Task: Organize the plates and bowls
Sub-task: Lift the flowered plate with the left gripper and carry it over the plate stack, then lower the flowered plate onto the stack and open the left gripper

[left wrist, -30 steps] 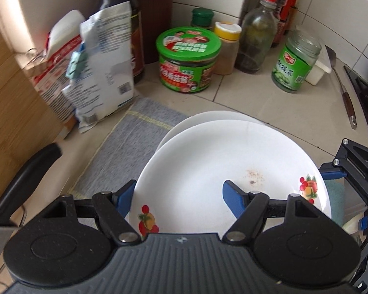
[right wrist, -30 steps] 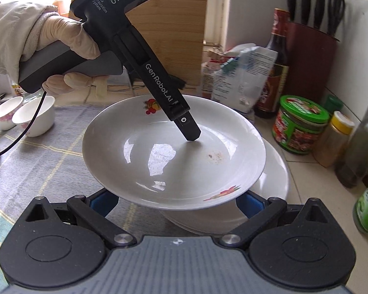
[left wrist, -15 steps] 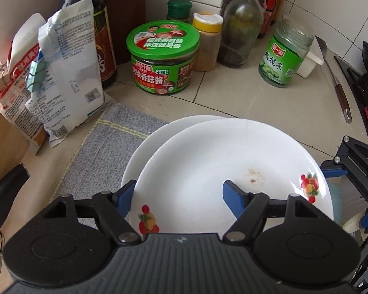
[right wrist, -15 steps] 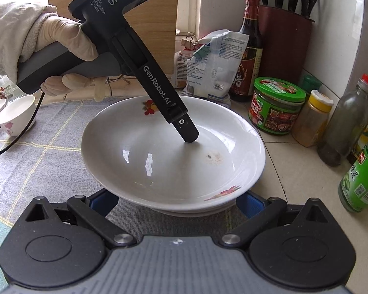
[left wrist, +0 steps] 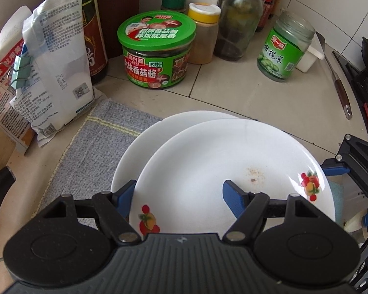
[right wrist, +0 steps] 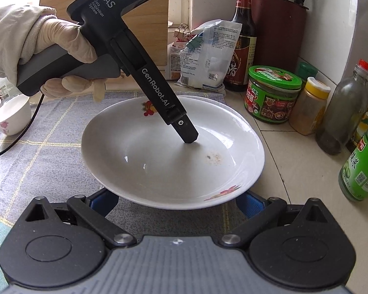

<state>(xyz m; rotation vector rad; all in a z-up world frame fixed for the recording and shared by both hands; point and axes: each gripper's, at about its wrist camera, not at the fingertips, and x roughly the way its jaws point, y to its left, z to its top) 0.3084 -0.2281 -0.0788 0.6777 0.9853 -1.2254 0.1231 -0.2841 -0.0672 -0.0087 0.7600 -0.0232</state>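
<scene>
A white deep plate (left wrist: 208, 161) with fruit prints and a brown smear is held by its rim in my left gripper (left wrist: 177, 194). One blue finger (left wrist: 231, 196) lies inside the plate and the other sits under the rim, so the gripper is shut on it. The plate hangs tilted just over a second white plate (left wrist: 137, 152) that rests on the grey mat. In the right wrist view a gloved hand (right wrist: 49, 39) holds the left gripper (right wrist: 184, 132) above the held plate (right wrist: 159, 161). My right gripper (right wrist: 177, 199) stands open near the plate's front rim, which hides its fingertips.
A grey woven mat (left wrist: 90, 147) covers the counter. Behind the plates stand a green-lidded sauce jar (left wrist: 157, 51), a yellow-capped spice jar (left wrist: 203, 31), bottles, a green olive jar (left wrist: 284, 49) and clipped bags (left wrist: 51, 73). Small cups (right wrist: 12, 115) sit at the left. A knife block (right wrist: 279, 29) stands at the back.
My left gripper has carried the plate down and over the lower plate, which is now almost covered in the right wrist view. The right gripper has stayed put.
</scene>
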